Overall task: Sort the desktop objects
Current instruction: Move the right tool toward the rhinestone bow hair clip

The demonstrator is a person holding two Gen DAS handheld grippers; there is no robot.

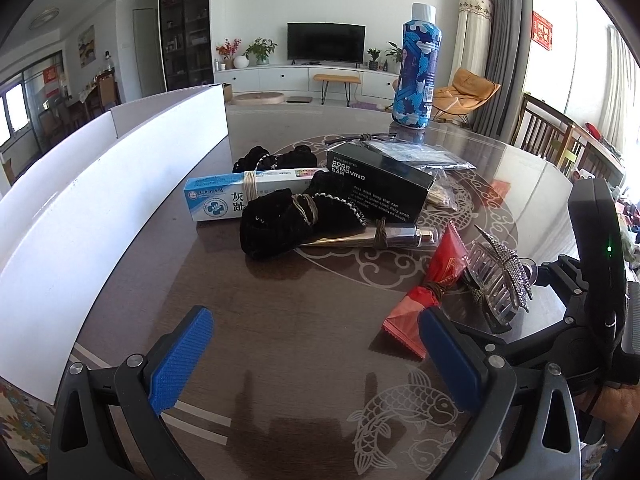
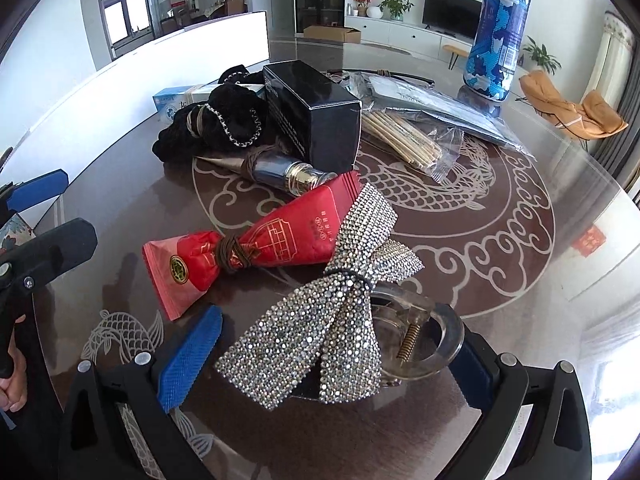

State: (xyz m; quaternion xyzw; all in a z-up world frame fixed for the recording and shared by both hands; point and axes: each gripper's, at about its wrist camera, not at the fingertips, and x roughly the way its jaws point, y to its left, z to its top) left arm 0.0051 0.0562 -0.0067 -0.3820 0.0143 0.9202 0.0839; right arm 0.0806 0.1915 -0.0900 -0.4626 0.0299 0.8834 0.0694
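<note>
A rhinestone bow hair claw [image 2: 336,320] lies on the round brown table [image 2: 520,272], between the open blue fingers of my right gripper [image 2: 332,364]; the jaws stand wide and touch nothing that I can see. It also shows in the left wrist view [image 1: 500,276]. A red tube [image 2: 260,248] tied with a band lies just beyond it. My left gripper [image 1: 312,360] is open and empty over bare table, short of the pile: black velvet scrunchies [image 1: 288,220], a blue-white medicine box [image 1: 240,196], a black box [image 1: 380,180] and a metallic tube [image 1: 384,236].
A white open box [image 1: 100,208] stands along the left of the table. A tall blue patterned bottle [image 1: 416,68] stands at the far side. Bagged wooden sticks [image 2: 404,140] and flat plastic packets [image 2: 440,108] lie behind the black box.
</note>
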